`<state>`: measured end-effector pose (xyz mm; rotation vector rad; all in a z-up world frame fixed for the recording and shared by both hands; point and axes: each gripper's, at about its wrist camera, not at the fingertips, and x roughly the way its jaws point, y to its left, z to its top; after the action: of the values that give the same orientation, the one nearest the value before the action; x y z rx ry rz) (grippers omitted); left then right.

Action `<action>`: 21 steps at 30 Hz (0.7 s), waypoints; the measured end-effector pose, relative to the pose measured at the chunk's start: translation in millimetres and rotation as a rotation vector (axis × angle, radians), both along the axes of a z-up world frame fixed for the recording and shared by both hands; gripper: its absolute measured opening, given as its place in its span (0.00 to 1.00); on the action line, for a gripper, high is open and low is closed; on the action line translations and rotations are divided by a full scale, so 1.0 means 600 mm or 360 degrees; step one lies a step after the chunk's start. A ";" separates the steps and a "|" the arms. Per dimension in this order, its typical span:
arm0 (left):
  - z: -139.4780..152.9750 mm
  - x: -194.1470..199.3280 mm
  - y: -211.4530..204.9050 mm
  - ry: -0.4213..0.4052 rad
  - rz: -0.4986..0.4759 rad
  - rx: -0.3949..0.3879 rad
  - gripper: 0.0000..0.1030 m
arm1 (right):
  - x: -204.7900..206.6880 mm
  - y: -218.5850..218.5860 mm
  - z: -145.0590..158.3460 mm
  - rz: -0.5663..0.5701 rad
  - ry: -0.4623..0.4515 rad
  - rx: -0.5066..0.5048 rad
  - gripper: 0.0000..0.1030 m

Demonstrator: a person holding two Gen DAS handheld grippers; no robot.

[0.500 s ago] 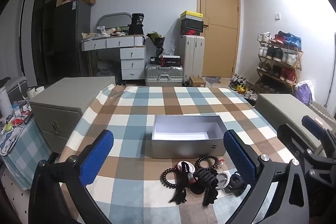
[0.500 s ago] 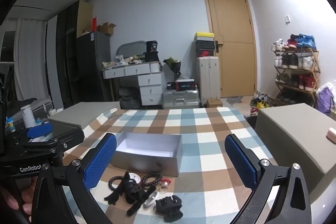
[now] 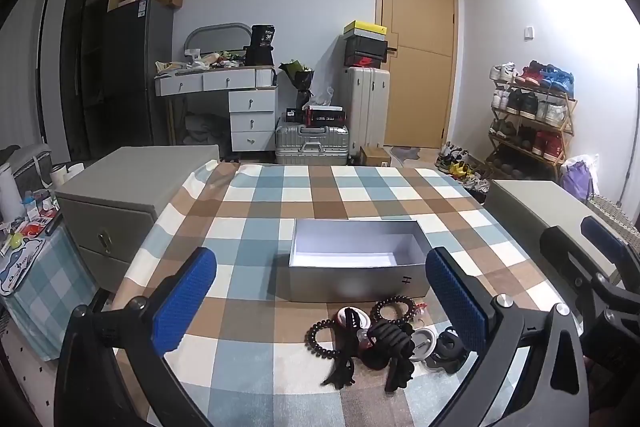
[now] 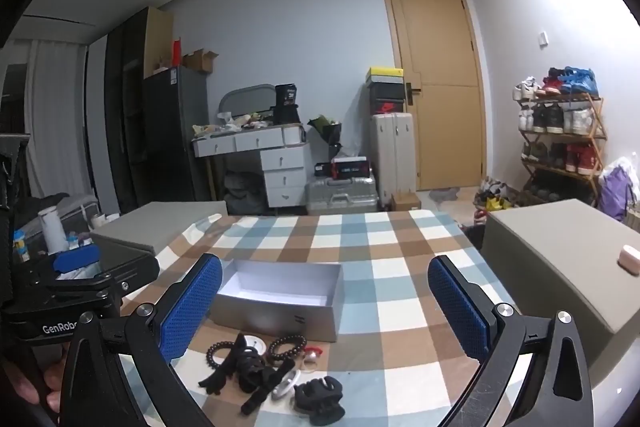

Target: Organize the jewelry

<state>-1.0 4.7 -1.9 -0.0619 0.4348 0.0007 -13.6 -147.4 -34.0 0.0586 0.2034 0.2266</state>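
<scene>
We hold each hand-held gripper spread wide — left, right — gripping nothing. The jewelry pile lies at six o'clock of the open box on the tabletop, just below our left fingers.

Silver box (white inside), blue-brown checked tablecloth, black hair ties

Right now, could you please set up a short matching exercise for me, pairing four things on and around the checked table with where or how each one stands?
Things:
1. open silver cardboard box
2. black claw hair clip
3. left tool
4. small pink case

States or places:
A. on the grey cabinet beside the table
B. jaws wide apart, holding nothing
C. nothing inside, behind the pile of accessories
D. nearest edge of the pile, on the checked cloth

Pairs: 1-C, 2-D, 3-B, 4-A
</scene>
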 end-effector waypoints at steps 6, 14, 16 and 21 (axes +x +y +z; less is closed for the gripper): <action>0.002 0.002 -0.007 0.0016 -0.0013 0.0007 0.99 | -0.003 0.000 0.001 -0.0003 0.0014 -0.0001 1.00; 0.000 0.004 -0.008 0.0030 -0.0024 0.0001 0.99 | -0.002 0.002 0.004 0.0005 0.0004 -0.0010 1.00; -0.001 0.005 -0.008 0.0036 -0.0025 -0.0004 0.99 | -0.002 0.003 0.004 0.0007 0.0004 -0.0013 1.00; -0.001 0.003 -0.008 0.0034 -0.0023 -0.0001 0.99 | -0.002 0.002 0.003 0.0003 0.0002 -0.0025 1.00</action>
<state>1.1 0.1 -2.7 -0.0592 0.4563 -0.0128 -14.6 -146.0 -32.2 0.0431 0.2064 0.2270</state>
